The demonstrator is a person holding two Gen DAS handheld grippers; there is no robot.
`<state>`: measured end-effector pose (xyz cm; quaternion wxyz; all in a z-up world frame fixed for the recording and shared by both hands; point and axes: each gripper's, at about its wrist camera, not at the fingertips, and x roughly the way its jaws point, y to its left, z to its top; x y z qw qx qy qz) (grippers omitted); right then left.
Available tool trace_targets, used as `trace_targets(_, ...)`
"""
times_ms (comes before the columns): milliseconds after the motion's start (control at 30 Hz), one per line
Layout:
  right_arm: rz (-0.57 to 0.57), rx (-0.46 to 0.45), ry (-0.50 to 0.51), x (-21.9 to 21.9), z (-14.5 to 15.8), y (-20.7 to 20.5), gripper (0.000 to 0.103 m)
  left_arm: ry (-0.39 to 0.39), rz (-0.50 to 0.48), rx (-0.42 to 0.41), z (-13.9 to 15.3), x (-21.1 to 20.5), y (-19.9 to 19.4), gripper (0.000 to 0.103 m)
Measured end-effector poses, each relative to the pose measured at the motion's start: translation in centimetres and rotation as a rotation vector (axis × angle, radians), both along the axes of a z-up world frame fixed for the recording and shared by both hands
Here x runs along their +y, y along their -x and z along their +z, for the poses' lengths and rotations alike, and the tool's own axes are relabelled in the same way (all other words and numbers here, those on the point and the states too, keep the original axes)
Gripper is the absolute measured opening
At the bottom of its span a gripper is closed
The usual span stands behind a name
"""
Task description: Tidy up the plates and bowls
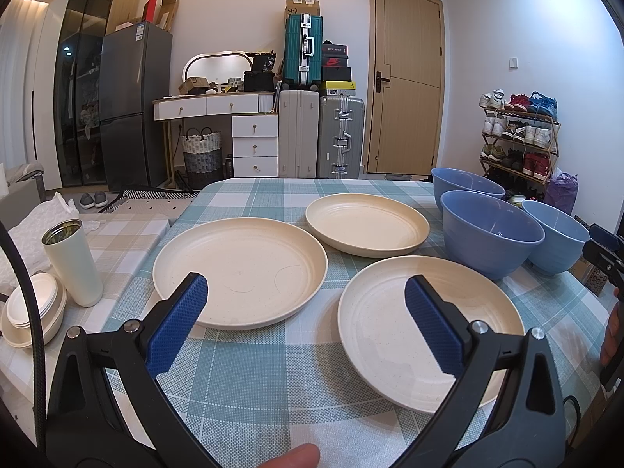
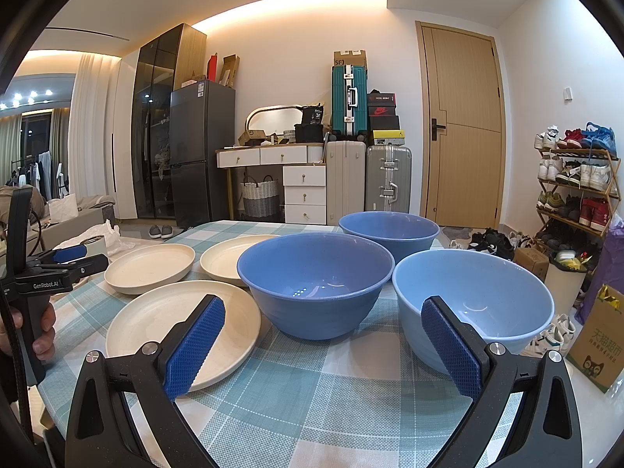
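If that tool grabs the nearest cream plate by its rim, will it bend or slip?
The nearest cream plate looks rigid, so it probably won't flex. Its smooth, shallow rim might slip, though the left tool's textured blue pads should help. It would likely sag from a one-sided hold.

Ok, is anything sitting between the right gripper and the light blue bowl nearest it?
Nothing visible. The open right gripper faces the light blue bowl over bare checked tablecloth; the darker blue bowl stands beside it, to the left.
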<state>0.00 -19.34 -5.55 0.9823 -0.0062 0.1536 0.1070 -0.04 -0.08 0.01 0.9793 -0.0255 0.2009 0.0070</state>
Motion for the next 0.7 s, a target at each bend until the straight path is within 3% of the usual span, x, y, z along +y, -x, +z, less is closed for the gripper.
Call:
trace_targets(267, -0.001, 0.012, 0.0, 0.1, 0.0, -0.1, 0.103, 0.002, 0.008, -0.003, 0.0, 0.0, 0.1, 0.101)
trace_targets(700, -0.02, 0.052, 0.013, 0.2, -0.3, -1.1, 0.103, 0.069, 0.053, 0.018, 0.0, 2.3, 0.0, 0.101)
